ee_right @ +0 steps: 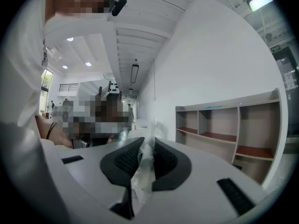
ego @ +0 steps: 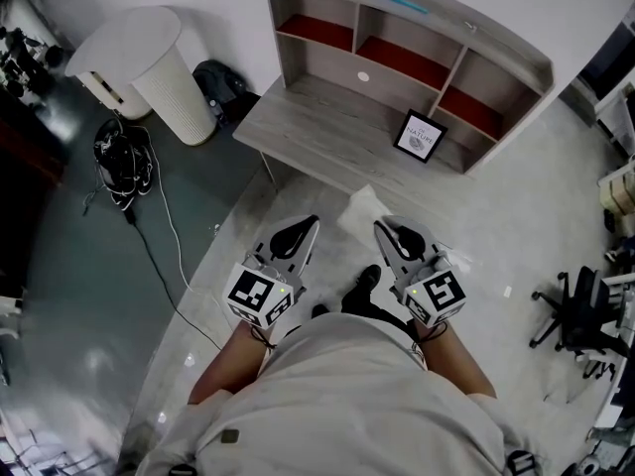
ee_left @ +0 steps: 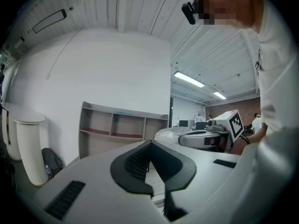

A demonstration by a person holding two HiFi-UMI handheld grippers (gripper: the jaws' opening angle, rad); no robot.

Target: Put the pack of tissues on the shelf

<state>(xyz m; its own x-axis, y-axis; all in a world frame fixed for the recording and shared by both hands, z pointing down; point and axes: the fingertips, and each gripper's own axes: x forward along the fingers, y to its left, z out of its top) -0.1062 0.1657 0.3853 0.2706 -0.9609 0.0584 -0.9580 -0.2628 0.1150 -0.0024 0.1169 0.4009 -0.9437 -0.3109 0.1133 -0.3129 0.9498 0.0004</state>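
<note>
Between both grippers, short of the shelf (ego: 501, 40), the pack of tissues (ego: 363, 210) hangs by its thin wrapper, pinched in the right gripper (ee_right: 147, 143). The left gripper (ee_left: 149, 144) is closed and empty. The pack looks light and soft, and its film slippery; a hold nearer its body seems safer.

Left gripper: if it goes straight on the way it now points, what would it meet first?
Probably the shelf: the shut tongs of the left gripper aim near its right end, with nothing between. Depth is unclear, so the desk edge might come first.
</note>
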